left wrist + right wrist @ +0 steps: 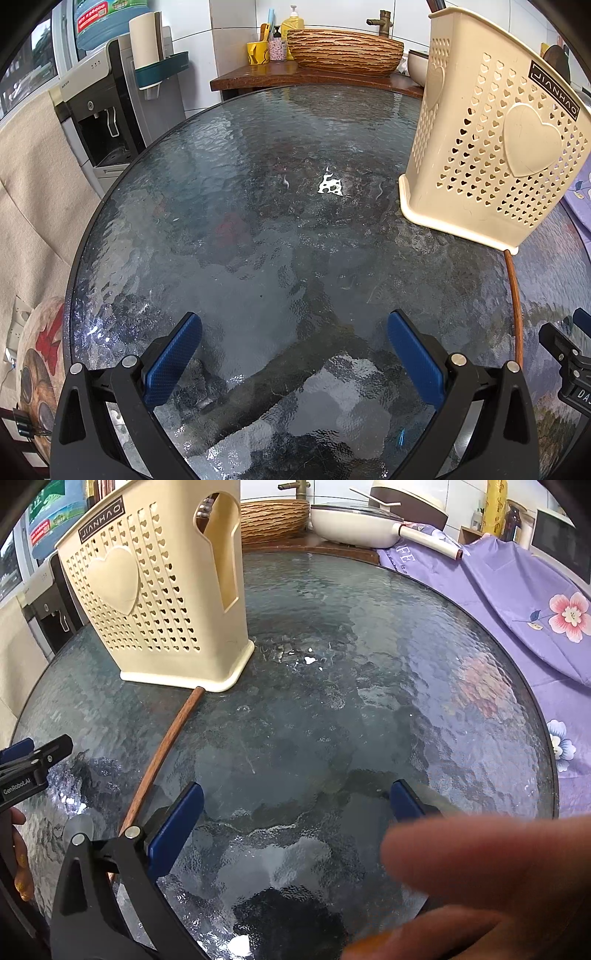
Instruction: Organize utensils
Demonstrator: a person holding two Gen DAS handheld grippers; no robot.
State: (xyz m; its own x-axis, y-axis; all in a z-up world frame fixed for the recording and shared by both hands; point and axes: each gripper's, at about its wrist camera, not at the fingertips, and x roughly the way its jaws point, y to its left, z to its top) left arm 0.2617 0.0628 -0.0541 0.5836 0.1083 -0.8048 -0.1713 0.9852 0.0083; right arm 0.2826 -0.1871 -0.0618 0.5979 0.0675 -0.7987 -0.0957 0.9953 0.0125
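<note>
A cream perforated utensil holder (491, 147) with heart cut-outs stands upright on the round glass table (258, 221); it also shows in the right wrist view (159, 602). A brown wooden chopstick (162, 753) lies flat on the glass, one end touching the holder's base; it also shows in the left wrist view (515, 302). My left gripper (293, 332) is open and empty over bare glass, left of the chopstick. My right gripper (295, 801) is open and empty, the chopstick just left of its left finger. A blurred hand (480, 878) covers most of its right finger.
A water dispenser (99, 110) stands left of the table. A wooden counter (258, 75) behind holds a woven bowl (343, 48) and cups. A white pan (354, 524) and purple floral cloth (517, 602) lie to the right. The left gripper's tip (37, 760) enters at the right view's left edge.
</note>
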